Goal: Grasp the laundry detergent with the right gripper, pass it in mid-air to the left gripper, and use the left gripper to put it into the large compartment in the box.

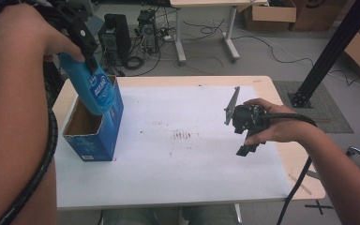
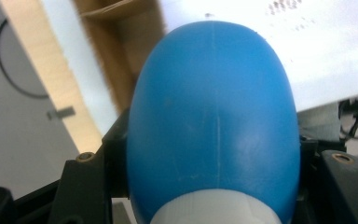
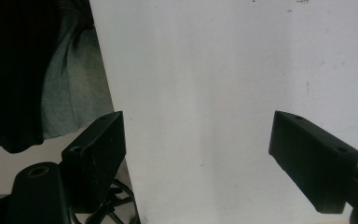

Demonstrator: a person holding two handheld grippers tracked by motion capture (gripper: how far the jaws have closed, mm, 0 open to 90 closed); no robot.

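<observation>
1. While the person's forearms come in from the six o'clock edge of the high view, the left one rises thick along the nine o'clock side with a ribbed black cable [image 1: 37,173] coiling beside it.
2. At three o'clock the right gripper [image 1: 246,136] hangs over the white sheet [image 1: 178,168], black and angular, with its grey three-cornered plate [image 1: 232,105] standing on edge. In the right gripper view its two blocky black jaws stand well apart with nothing between them; beyond them lies matt, lightly speckled white paper.
3. Near the middle of the sheet a small patch of reddish marks [image 1: 183,135] shows, too faint to read.
4. At nine o'clock an open blue carton [image 1: 96,140] stands upright on the sheet, with a glossy printed outside and raw brown card inside.
5. Above the carton's mouth, towards eleven o'clock, the left gripper [image 1: 82,47] is clamped on a smooth blue plastic bottle [image 1: 93,91]. The bottle is tilted, its rounded end dipping into the carton opening.
6. In the left gripper view the bottle [image 2: 214,121] swells like an egg with a moulded seam down it and a white band at the bottom edge, cut off. It hides most of both jaws.
7. Beyond twelve o'clock, the wooden table edge [image 1: 178,80] gives way to a grey floor with tangled cables and cardboard boxes, partly cropped.
</observation>
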